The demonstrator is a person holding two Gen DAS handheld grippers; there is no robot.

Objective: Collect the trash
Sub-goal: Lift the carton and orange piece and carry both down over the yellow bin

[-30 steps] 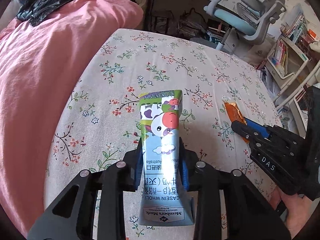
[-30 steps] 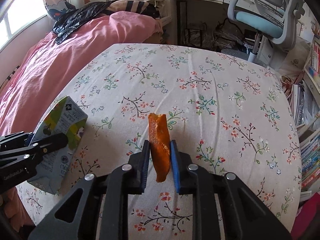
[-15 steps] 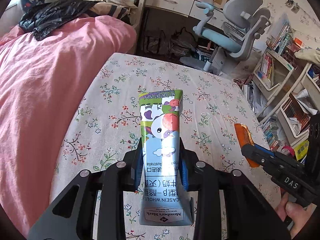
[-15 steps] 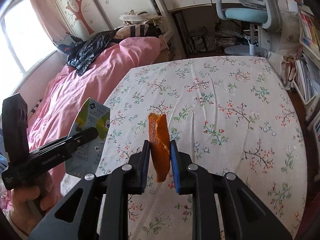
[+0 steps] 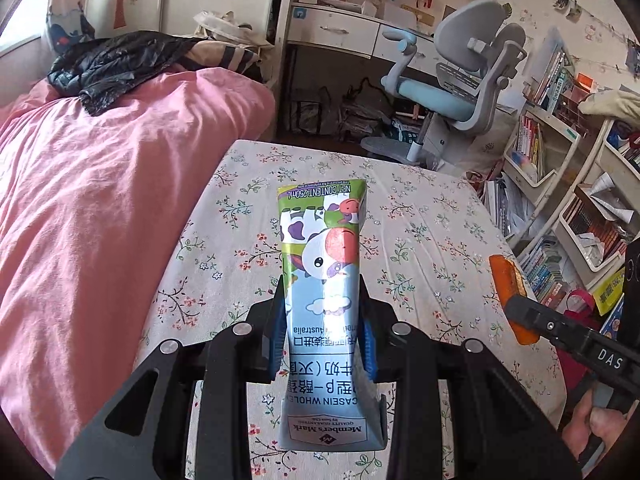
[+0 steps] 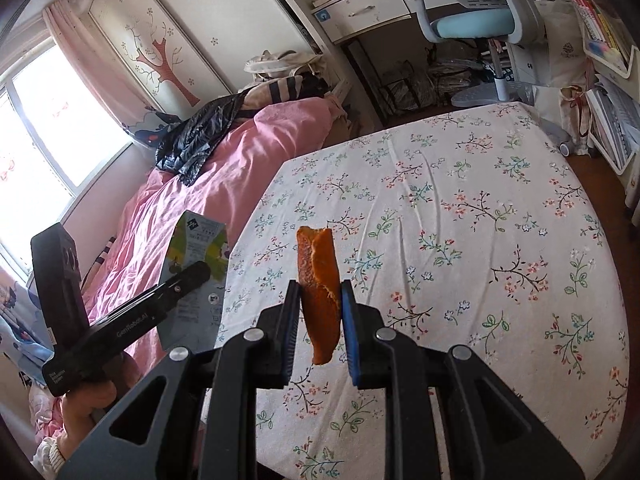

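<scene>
A flattened milk carton (image 5: 326,280) with a cartoon cow print stands between the blue pads of my left gripper (image 5: 323,312), which is shut on it and holds it above the floral bed sheet (image 5: 420,232). My right gripper (image 6: 320,300) is shut on a strip of orange peel (image 6: 320,276), also lifted off the sheet (image 6: 460,240). In the left wrist view the orange peel (image 5: 506,280) and the right gripper (image 5: 520,308) show at the right edge. In the right wrist view the milk carton (image 6: 200,248) and the left gripper (image 6: 188,280) appear at the left, held by a hand (image 6: 92,396).
A pink duvet (image 5: 100,220) covers the left half of the bed, with a black jacket (image 5: 116,68) on its far end. Beyond the bed foot stand a desk with drawers (image 5: 340,32) and a grey-blue chair (image 5: 460,92). Bookshelves (image 5: 560,184) crowd the right side.
Both grippers have risen off the bed with their items still clamped. The views tilted up, showing more of the room. The right gripper rolled, so the bed now looks slanted.
</scene>
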